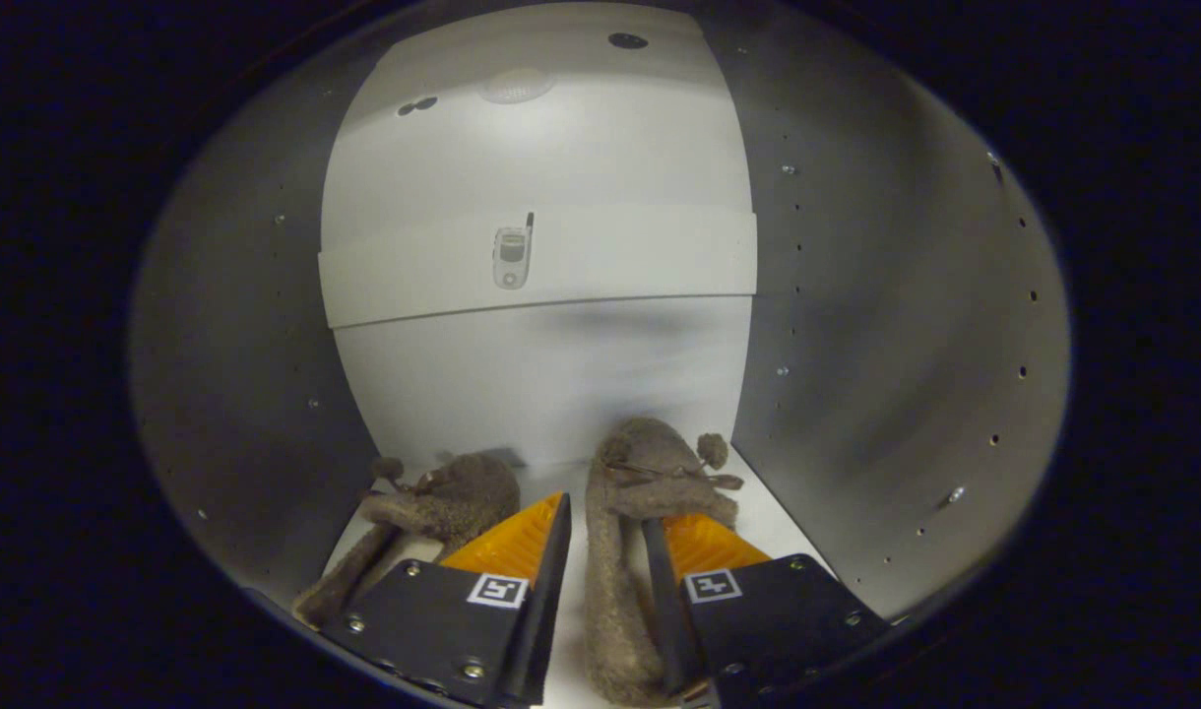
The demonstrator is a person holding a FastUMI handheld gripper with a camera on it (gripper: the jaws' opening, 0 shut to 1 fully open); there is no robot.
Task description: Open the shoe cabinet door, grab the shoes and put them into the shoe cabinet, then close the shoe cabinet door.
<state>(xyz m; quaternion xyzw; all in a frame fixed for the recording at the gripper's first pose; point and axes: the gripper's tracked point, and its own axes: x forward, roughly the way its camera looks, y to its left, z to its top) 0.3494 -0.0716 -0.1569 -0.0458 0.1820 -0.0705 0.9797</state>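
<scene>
Fuzzy brown shoes point(632, 512) side by side on white cabinet floor point(768, 522), fingers point(660, 551) apart, straddling one shoe's side

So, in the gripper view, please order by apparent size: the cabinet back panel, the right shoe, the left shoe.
1. Cabinet back panel, clearly largest.
2. Right shoe, lying between the open fingers.
3. Left shoe.

The right shoe lies nearer the camera, so the two may really be alike.

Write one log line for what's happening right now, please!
stage: shoes in shoe cabinet | right shoe between fingers | left shoe beside | hand-held gripper: open
</scene>
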